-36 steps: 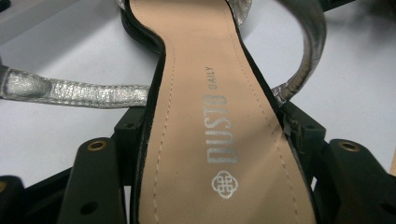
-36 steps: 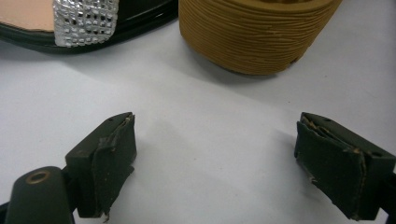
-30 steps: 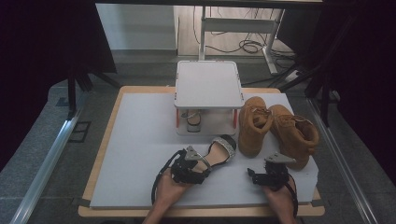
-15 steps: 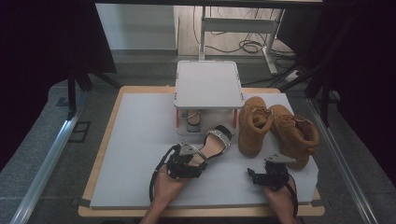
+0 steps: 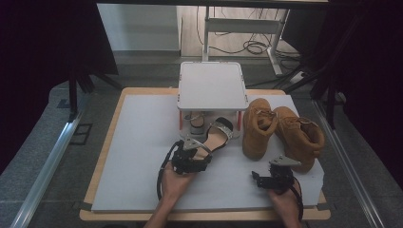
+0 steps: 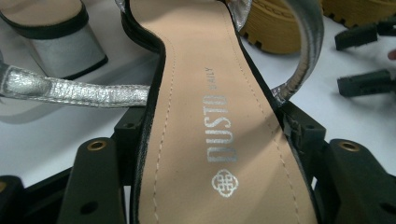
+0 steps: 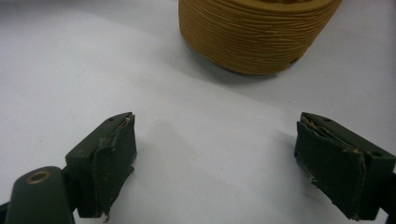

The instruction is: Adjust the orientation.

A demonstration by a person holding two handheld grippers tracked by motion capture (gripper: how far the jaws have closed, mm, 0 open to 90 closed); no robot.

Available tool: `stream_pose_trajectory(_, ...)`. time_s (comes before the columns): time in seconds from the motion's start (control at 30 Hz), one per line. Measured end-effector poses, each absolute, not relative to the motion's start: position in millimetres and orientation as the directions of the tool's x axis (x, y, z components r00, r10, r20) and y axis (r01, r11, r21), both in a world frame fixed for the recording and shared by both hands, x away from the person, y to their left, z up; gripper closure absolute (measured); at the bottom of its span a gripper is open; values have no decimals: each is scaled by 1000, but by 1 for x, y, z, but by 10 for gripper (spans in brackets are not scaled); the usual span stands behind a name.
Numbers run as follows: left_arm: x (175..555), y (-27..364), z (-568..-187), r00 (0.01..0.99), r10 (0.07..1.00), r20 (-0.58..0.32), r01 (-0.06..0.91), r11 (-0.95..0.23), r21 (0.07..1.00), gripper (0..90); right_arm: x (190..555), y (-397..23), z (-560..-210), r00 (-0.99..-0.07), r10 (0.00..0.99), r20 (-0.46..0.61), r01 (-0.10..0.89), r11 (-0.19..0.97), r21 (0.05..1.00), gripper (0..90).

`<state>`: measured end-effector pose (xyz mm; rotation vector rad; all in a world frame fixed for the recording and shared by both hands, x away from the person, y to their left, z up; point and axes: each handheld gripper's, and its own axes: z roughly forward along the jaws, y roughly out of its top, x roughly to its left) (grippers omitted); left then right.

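Note:
A silver-strapped sandal (image 5: 215, 137) with a tan insole (image 6: 205, 116) lies lengthwise between the jaws of my left gripper (image 5: 194, 152), which is shut on its sole from both sides. In the left gripper view the left gripper (image 6: 212, 137) clamps the sandal's black edges. The matching sandal (image 5: 196, 121) stands under the white stand, its block heel (image 6: 58, 39) close by. My right gripper (image 5: 270, 173) rests low on the white board, open, with nothing between its pads (image 7: 112, 154). Ahead of the right gripper (image 7: 215, 140) stands a tan boot (image 7: 257, 32).
Two tan boots (image 5: 259, 128) (image 5: 300, 137) stand side by side at the right of the white board (image 5: 138, 152). A white raised stand (image 5: 212, 86) on red legs sits at the back middle. Metal rails and dark curtains flank the table.
My left gripper has carried the sandal a little away from the person, toward the white stand. The right gripper has stayed put.

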<state>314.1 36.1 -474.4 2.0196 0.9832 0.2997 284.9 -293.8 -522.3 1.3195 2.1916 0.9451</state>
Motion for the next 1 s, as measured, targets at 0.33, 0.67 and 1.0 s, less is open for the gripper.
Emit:
stream_pose_trajectory(0.33,329,24,-478,636,757,-152,547,-303,780,390,285,-294,-522,-467,884,-2,605,321,728,127)
stream_pose_trajectory(0.67,345,13,-480,589,795,-148,559,-268,785,390,285,-294,-522,-467,884,-2,605,322,728,127)
stream_pose_trajectory(1.0,364,-5,-484,535,830,-156,583,-229,780,390,285,-294,-522,-467,884,-1,605,321,728,128)
